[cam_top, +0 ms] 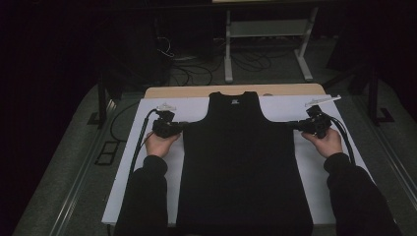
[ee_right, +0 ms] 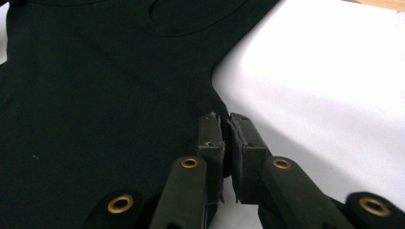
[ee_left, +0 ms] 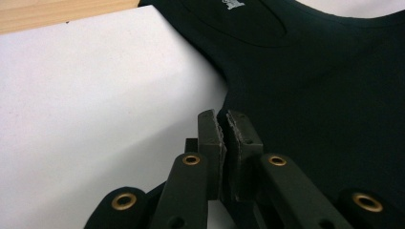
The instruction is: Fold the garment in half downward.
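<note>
High view puts the black tank top (cam_top: 241, 162) flat along the middle of the white sheet (cam_top: 314, 162), hem at the near edge. Left gripper (cam_top: 183, 127) and right gripper (cam_top: 293, 125) each pinch a side edge under an armhole — gripped, not yet folded.

A person's two dark-sleeved forearms reach forward from the bottom, spread wide apart, the left hand (cam_top: 160, 143) holding the left gripper (cam_top: 183, 129) and the right hand (cam_top: 325, 142) the right gripper (cam_top: 292, 125), both pointing inward with jaws pressed together.
</note>
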Action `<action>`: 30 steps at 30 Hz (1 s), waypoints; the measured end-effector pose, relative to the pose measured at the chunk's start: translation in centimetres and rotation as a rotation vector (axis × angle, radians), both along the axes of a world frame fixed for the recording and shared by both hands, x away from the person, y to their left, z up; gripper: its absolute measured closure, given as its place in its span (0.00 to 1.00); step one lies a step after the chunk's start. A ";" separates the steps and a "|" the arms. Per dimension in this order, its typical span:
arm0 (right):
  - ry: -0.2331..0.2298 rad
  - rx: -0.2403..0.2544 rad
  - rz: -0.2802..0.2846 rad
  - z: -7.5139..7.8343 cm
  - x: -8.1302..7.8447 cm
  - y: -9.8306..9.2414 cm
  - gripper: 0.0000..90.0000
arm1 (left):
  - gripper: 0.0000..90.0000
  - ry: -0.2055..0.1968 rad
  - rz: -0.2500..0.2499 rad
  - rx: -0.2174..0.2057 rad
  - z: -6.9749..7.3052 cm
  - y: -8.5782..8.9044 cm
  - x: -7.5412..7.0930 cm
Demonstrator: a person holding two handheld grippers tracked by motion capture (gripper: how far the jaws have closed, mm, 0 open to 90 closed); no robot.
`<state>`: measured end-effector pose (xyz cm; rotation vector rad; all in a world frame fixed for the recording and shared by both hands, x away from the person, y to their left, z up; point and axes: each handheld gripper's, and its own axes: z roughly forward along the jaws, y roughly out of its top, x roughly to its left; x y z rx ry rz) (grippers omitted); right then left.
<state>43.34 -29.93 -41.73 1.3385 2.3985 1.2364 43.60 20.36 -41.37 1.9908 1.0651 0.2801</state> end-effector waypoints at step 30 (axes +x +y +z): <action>-0.019 0.026 0.002 1.2 -2.0 0.0 0.92 | 0.93 -0.001 -0.017 -0.033 1.5 0.6 -1.7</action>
